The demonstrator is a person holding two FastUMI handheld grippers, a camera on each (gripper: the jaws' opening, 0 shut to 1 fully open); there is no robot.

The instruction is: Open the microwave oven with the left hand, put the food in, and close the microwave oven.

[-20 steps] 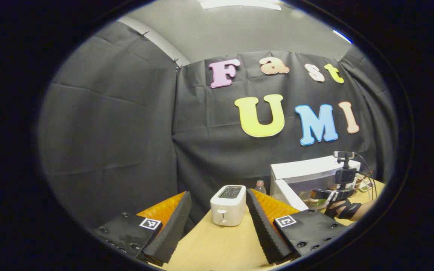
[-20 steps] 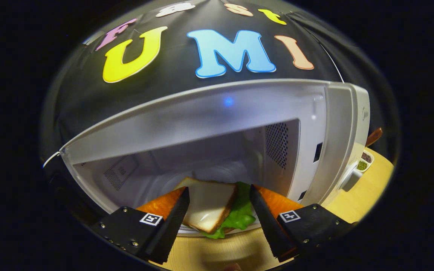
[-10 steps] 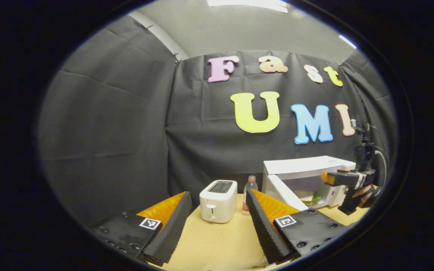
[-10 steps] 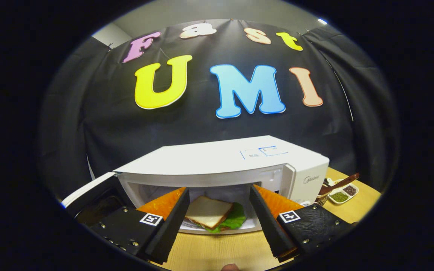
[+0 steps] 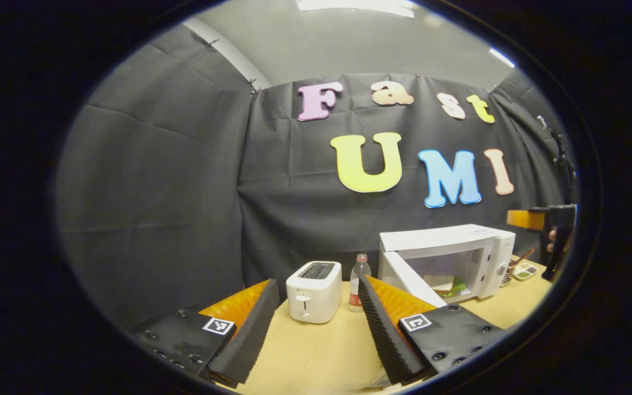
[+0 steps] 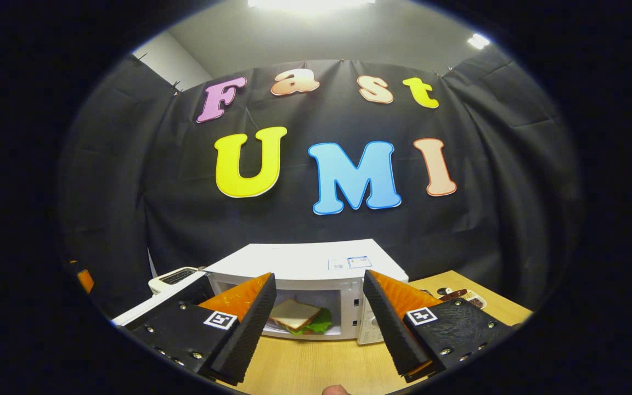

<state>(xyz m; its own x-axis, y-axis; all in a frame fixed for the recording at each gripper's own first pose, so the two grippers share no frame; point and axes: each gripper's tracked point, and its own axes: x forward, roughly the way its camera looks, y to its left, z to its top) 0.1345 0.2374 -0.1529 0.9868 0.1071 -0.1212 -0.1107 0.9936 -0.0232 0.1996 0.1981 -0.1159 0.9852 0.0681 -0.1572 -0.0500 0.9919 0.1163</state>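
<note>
I am looking at the microwave (image 6: 316, 269) with its door (image 5: 412, 282) hanging open and the sandwich (image 6: 300, 319) lying inside. My right gripper (image 6: 320, 318) is spread wide, holding nothing, hanging in front of the oven. My left gripper (image 5: 316, 323) is likewise gaping and empty, near the toaster (image 5: 314, 291) and bottle (image 5: 355, 282). Closing comes next, I judge: I am aiming to push the door's outer edge flat, steadily. The door's handle and latch are hidden from me; the small dishes (image 6: 461, 296) are too blurred to identify.
</note>
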